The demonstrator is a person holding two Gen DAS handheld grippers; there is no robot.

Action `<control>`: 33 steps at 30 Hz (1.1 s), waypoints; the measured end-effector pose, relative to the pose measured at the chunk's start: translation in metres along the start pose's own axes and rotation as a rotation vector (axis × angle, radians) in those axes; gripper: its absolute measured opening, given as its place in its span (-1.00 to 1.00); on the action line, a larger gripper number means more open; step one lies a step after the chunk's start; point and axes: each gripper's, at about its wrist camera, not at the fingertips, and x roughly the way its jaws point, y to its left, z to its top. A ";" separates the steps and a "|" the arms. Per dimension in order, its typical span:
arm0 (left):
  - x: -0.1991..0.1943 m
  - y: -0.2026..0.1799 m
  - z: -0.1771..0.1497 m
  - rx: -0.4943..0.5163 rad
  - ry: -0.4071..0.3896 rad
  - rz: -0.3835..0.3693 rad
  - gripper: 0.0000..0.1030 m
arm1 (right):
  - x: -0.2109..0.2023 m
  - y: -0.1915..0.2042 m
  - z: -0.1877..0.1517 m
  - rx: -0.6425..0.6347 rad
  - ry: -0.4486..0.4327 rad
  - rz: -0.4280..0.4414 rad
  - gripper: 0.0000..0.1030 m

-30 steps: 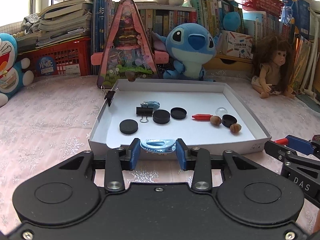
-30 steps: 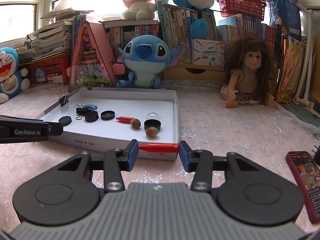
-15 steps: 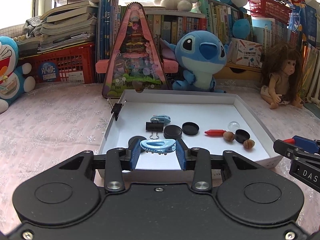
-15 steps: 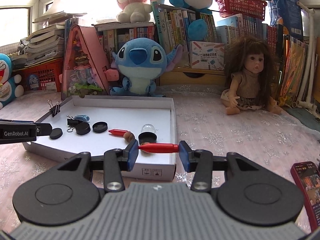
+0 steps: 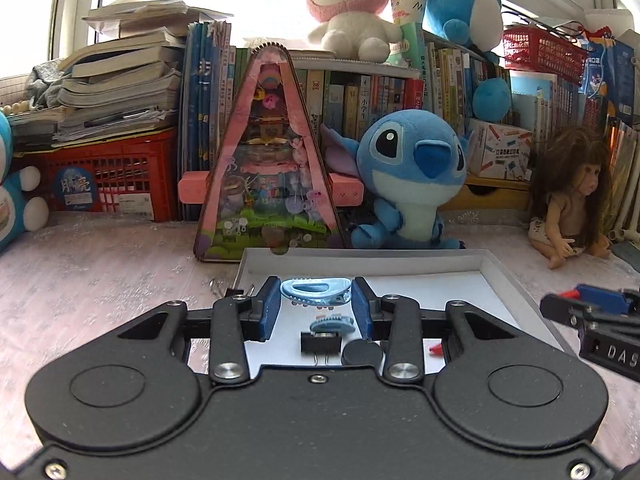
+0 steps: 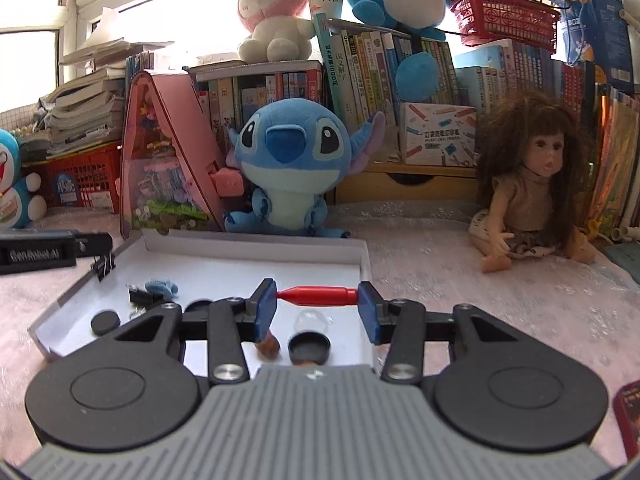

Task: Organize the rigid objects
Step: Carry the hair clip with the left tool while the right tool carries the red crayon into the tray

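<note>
My left gripper (image 5: 316, 302) is shut on a light blue hair clip (image 5: 315, 291) and holds it above the white tray (image 5: 360, 258). My right gripper (image 6: 317, 300) is shut on a red pen-like piece (image 6: 318, 295) above the same tray (image 6: 256, 246). In the tray lie a second blue clip (image 6: 161, 286), a black binder clip (image 5: 322, 342), black round caps (image 6: 105, 322), a clear dome (image 6: 313, 319) and a brown nut (image 6: 268, 347). The right gripper also shows at the right edge of the left wrist view (image 5: 592, 312).
A pink triangular toy case (image 5: 269, 168), a blue plush (image 5: 412, 172) and a doll (image 6: 532, 184) stand behind the tray. Books and red baskets fill the back. A phone (image 6: 628, 412) lies at the right. A binder clip (image 6: 105, 266) grips the tray's left wall.
Both grippers have moved forward and risen, from in front of the tray's near wall to over its inside. Each still holds its object.
</note>
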 end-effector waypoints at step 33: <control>0.088 -0.016 -0.023 0.002 0.095 0.087 -0.28 | 0.095 0.020 -0.009 0.019 0.153 0.007 -0.04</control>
